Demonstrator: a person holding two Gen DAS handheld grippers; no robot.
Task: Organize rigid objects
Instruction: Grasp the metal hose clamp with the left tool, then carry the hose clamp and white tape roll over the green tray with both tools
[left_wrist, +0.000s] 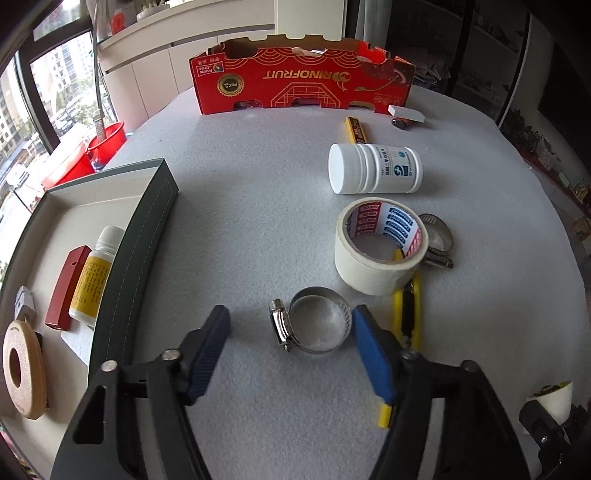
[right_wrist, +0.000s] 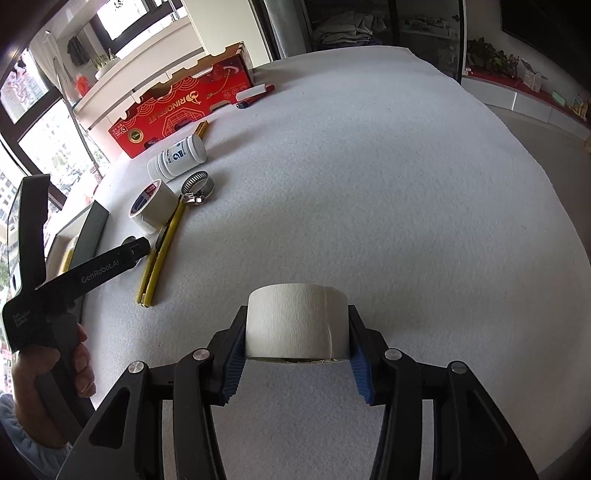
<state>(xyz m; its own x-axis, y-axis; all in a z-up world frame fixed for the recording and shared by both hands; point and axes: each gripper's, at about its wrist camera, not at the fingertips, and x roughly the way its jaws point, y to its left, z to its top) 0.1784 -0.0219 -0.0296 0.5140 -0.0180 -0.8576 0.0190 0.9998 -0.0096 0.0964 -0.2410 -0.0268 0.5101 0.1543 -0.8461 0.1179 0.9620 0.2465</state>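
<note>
My left gripper (left_wrist: 291, 325) is open, its blue pads on either side of a steel hose clamp (left_wrist: 312, 320) that lies on the grey felt table (left_wrist: 258, 206). My right gripper (right_wrist: 297, 332) is shut on a white tape roll (right_wrist: 297, 321) and holds it just above the table (right_wrist: 369, 184). A second tape roll (left_wrist: 378, 245), a white pill bottle (left_wrist: 375, 168) on its side, a second hose clamp (left_wrist: 437, 236) and a yellow utility knife (left_wrist: 408, 314) lie to the right. The dark green tray (left_wrist: 147, 236) at left holds a glue bottle (left_wrist: 94, 275), a red box (left_wrist: 68, 288) and a tan disc (left_wrist: 22, 369).
A red cardboard fruit box (left_wrist: 303, 79) stands at the table's far edge. A yellow pencil-like stick (left_wrist: 354, 129), a white eraser (left_wrist: 406, 112) and a marker (right_wrist: 255, 98) lie near it. The left gripper's body and the hand holding it show in the right wrist view (right_wrist: 74, 280).
</note>
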